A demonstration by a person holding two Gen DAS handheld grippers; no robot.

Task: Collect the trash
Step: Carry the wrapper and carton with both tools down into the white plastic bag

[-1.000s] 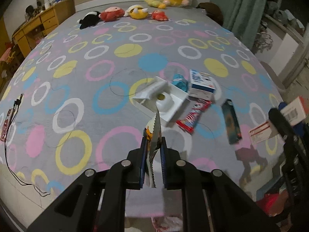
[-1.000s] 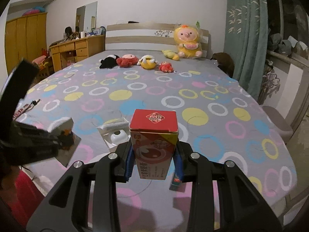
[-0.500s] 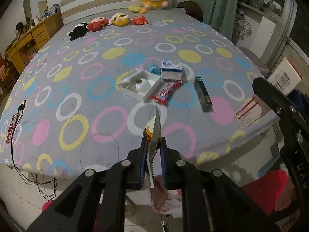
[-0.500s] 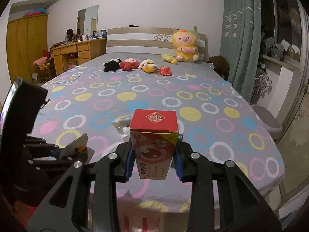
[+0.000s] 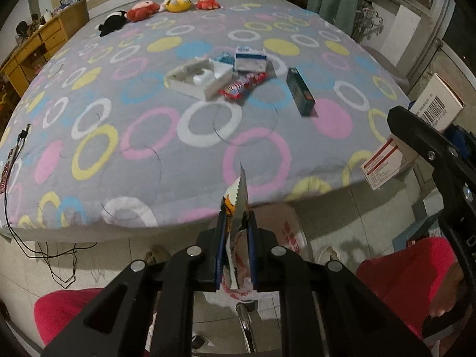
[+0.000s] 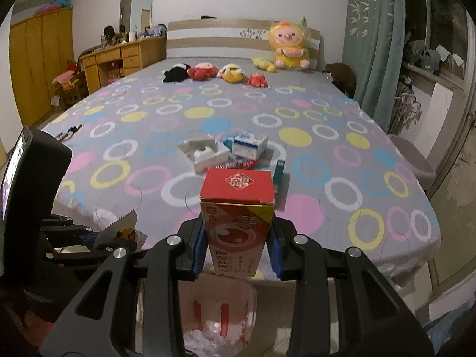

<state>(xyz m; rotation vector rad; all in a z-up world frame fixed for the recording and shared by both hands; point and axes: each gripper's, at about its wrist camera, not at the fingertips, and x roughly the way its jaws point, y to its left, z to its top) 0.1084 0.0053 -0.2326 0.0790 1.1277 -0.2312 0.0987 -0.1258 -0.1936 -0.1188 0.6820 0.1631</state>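
Left gripper (image 5: 235, 223) pinched a serrated foil wrapper (image 5: 239, 196); right gripper (image 6: 236, 239) clamped a red carton (image 6: 237, 208). Remaining boxes lay on the bed (image 6: 297, 214) beyond; a bag-lined bin (image 6: 218, 321) stood below.

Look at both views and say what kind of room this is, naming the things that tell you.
Most likely a bedroom: a wide bed with a headboard, plush toys lined up near it, and a wooden dresser beside a wardrobe.
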